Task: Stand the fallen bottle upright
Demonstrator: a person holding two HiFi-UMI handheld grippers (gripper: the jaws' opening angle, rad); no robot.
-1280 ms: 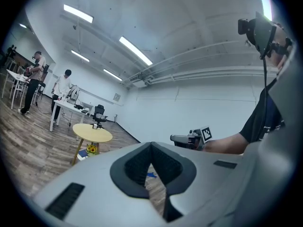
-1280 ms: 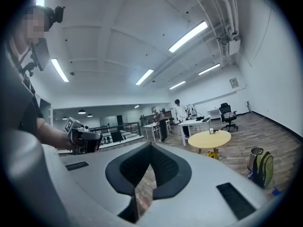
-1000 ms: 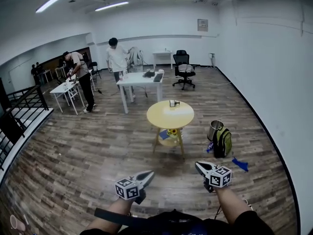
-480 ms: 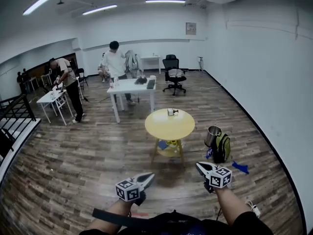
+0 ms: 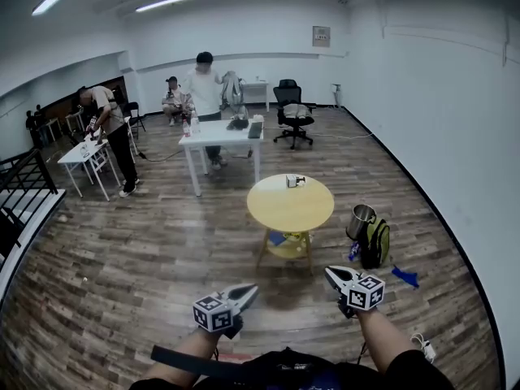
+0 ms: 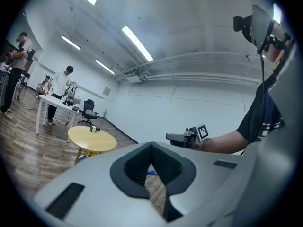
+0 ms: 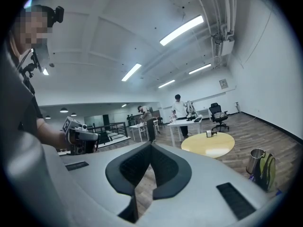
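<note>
A small white and dark bottle (image 5: 291, 181) lies on its side on the far part of the round yellow table (image 5: 290, 205), a few steps ahead of me. It also shows in the left gripper view, bottle (image 6: 94, 128), and in the right gripper view, bottle (image 7: 209, 134). My left gripper (image 5: 248, 291) and right gripper (image 5: 329, 273) are held level in front of my body, well short of the table. Both are shut and hold nothing. Each rides in the other's view: right gripper (image 6: 182, 137), left gripper (image 7: 80, 136).
A metal bin (image 5: 360, 222) and a green backpack (image 5: 375, 242) stand on the floor right of the yellow table, with a blue scrap (image 5: 404, 276) nearer. Behind are a white table (image 5: 223, 132) with people, an office chair (image 5: 291, 108), and a railing (image 5: 24, 185) at left.
I have walked forward: the yellow table and the room beyond sit nearer and larger. Both grippers stay shut in the same place before me. The people at the back have shifted.
</note>
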